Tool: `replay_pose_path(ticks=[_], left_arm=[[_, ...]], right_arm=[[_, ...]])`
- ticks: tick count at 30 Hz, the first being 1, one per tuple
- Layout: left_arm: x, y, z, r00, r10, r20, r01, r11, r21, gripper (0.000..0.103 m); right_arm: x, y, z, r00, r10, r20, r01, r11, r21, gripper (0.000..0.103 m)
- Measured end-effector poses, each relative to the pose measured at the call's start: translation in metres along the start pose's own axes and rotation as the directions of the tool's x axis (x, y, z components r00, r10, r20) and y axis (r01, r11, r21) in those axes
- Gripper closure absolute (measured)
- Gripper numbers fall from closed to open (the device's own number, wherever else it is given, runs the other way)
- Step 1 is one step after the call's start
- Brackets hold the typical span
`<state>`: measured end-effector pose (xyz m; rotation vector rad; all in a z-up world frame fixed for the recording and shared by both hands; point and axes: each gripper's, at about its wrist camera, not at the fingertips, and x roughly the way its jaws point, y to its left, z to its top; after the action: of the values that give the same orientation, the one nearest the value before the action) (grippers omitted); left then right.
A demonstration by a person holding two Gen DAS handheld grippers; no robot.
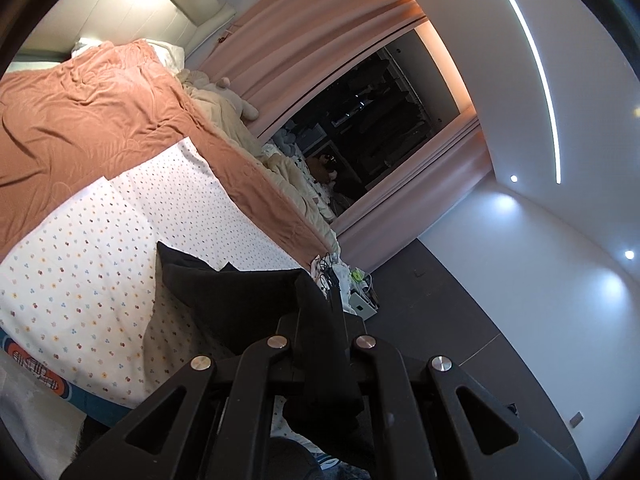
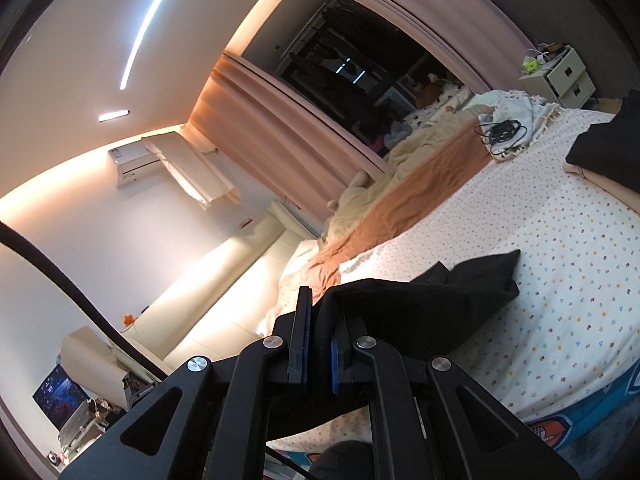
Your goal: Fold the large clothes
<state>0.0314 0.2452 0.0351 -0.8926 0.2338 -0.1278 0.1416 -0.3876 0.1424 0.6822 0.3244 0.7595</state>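
Note:
A large black garment point(image 1: 240, 300) hangs stretched above the bed, held at both ends. My left gripper point(image 1: 318, 304) is shut on one black edge, which drapes over its fingers and hides the tips. In the right wrist view the same garment point(image 2: 420, 304) runs from my right gripper point(image 2: 322, 304), which is shut on a fold of it. The cloth spreads out to the right over the dotted white sheet point(image 2: 540, 248). Another dark part of the garment point(image 2: 600, 152) shows at the right edge of that view.
The bed carries a rust-orange blanket point(image 1: 80, 120) and cream bedding point(image 1: 224, 104) by pink curtains point(image 1: 320, 40). A black cabled device point(image 2: 502, 132) lies on a pale cloth at the bed's far corner. A white nightstand point(image 2: 568, 76) stands beyond. A blue patterned rug point(image 2: 580, 412) borders the bed.

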Motion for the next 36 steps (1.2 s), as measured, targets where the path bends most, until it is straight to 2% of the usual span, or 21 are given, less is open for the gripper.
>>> replay_pose_path(ticks=[4,12,26,36], left_arm=[[0.002,0.003,-0.001,1.000,0.028,-0.005,-0.028,1.000,-0.005,0.096],[0.041,0.028,0.007,0.997,0.079,-0.028,-0.079,0.996,-0.033,0.096],[0.145,0.053,0.055,0.988,0.144,-0.055,-0.145,0.989,-0.014,0.096],[0.217,0.091,0.074,0.972,0.218,-0.081,-0.221,0.975,-0.021,0.096]], right_arm=[[0.018,-0.015,-0.003,1.000,-0.006,-0.002,0.006,1.000,-0.001,0.099],[0.050,-0.040,0.010,0.998,-0.052,-0.025,0.053,0.998,0.042,0.099],[0.139,-0.072,0.066,0.991,-0.132,-0.024,0.133,0.986,0.098,0.099],[0.209,-0.082,0.081,0.974,-0.220,-0.062,0.225,0.969,0.101,0.099]])
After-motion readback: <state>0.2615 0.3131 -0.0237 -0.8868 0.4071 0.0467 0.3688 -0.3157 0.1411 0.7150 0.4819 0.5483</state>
